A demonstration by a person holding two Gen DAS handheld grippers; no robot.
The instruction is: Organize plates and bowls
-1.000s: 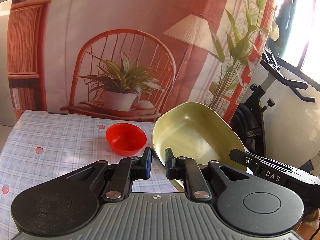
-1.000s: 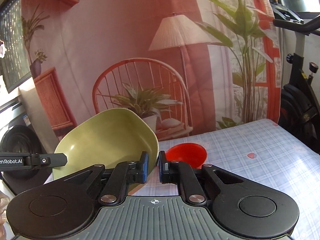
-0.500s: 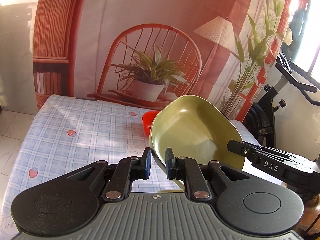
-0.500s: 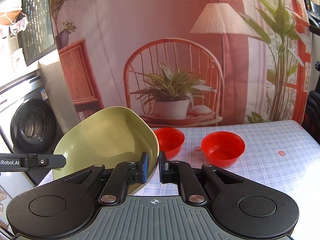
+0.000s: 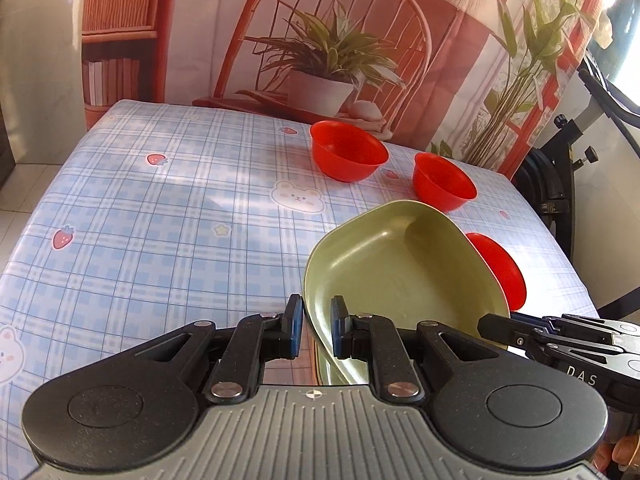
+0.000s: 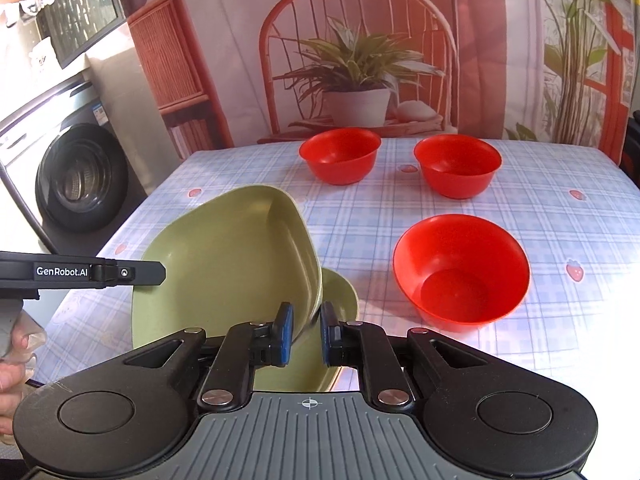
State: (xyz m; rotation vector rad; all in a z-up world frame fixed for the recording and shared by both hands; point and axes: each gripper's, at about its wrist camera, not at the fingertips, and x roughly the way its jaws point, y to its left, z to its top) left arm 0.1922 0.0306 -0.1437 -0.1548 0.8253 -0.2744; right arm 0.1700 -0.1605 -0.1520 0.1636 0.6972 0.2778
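- The left gripper (image 5: 316, 330) was clamped on the near rim of the green plate (image 5: 392, 268), which hung tilted over the table (image 5: 160, 240), its far edge raised toward 1 o'clock.
- The right gripper (image 6: 307, 336) had the same plate's rim between its jaws at the opposite side. Those jaws had just eased apart a little, and I could not tell whether the pads were pressing on the rim.
- In the right wrist view a second green plate (image 6: 340, 300) lay flat on the cloth just under the held one, showing at its 4 o'clock. My reading was that the held plate was being set onto it.
- Risk: if the right side let go while the plate was this steeply tilted, the whole weight would go to the left clamp on a thin, smooth rim. The plate could pivot, slip out and clatter down.
- Risk: landing off-centre on the lower plate would leave the stack rocking, or push the lower plate along the slick cloth toward the near table edge.
- Risk: the nearest red bowl (image 6: 460, 268) sat close by at 3 o'clock, so a swinging plate edge or the right gripper could knock it.
- The two far red bowls (image 6: 340, 160) (image 6: 458, 164), at 12 and 1 o'clock, looked well clear of any of this.
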